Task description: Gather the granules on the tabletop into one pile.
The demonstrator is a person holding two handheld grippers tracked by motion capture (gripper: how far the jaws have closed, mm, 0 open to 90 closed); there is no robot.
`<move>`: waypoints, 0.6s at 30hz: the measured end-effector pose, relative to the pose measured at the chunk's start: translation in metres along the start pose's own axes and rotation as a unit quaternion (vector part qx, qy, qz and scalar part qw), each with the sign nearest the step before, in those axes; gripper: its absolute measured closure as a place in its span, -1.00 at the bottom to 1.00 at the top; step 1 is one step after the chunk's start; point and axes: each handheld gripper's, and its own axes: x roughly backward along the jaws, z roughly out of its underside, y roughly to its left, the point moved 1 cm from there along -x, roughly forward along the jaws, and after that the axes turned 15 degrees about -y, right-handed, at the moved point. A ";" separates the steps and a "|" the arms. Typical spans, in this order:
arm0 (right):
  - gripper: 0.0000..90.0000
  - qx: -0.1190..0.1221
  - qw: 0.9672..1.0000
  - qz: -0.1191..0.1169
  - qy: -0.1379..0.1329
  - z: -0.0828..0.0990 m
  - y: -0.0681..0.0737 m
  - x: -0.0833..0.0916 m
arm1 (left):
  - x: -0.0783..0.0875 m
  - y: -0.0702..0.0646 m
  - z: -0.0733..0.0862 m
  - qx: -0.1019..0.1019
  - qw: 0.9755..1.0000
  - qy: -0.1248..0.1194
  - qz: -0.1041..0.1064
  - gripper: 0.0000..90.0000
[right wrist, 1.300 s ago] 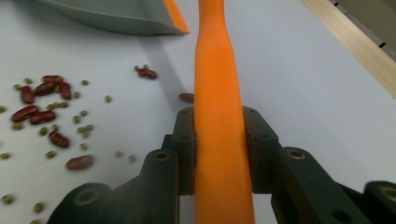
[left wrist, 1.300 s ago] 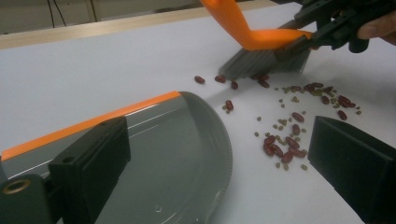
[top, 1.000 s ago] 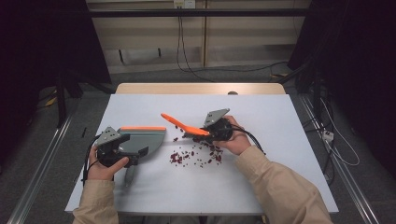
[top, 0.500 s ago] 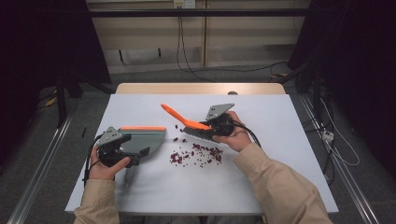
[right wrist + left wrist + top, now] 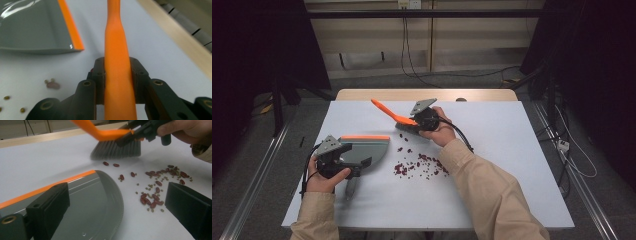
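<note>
A grey dustpan (image 5: 368, 150) with an orange edge lies on the white table at the left, also seen as the dustpan (image 5: 95, 200) and the dustpan (image 5: 32, 27). My left gripper (image 5: 356, 163) rests over it, and this left gripper (image 5: 117, 202) has its jaws wide apart with no pad pressing on anything. Farther back, my right gripper (image 5: 413, 123) is shut on the orange handle of a brush (image 5: 387, 111); that right gripper (image 5: 117, 72) clamps the brush (image 5: 117, 50) from both sides. The brush (image 5: 115, 147) hangs with its grey bristles just above the table. Dark red beans (image 5: 419, 165) lie scattered between pan and brush, the beans (image 5: 152, 197) just beyond the pan's curved rim.
The white table (image 5: 517, 170) has bare room on its right half and along the front. A wooden strip (image 5: 427, 94) borders its far edge. A black cable (image 5: 460, 136) trails from the right gripper along the sleeve. Metal rails run on the floor at both sides.
My right gripper has carried the brush away from the bean pile, toward the far edge and slightly left. The left gripper and the dustpan have stayed put.
</note>
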 end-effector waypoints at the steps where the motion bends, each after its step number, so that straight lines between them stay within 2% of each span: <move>1: 0.58 -0.005 1.000 -0.012 -0.002 0.001 0.001 0.000 | 0.000 0.000 0.000 0.004 1.000 -0.001 -0.002 -0.87; 3: 0.58 0.014 1.000 -0.020 0.009 0.000 0.006 0.002 | 0.001 0.000 0.000 0.003 1.000 -0.001 -0.003 -0.87; 6: 0.58 0.026 0.999 -0.040 0.020 0.000 0.012 0.009 | 0.002 0.000 0.000 0.000 1.000 0.001 -0.003 -0.87; 18: 0.57 0.039 0.995 -0.087 0.017 0.009 0.041 0.042 | 0.006 0.001 0.000 0.003 1.000 -0.003 -0.009 -0.87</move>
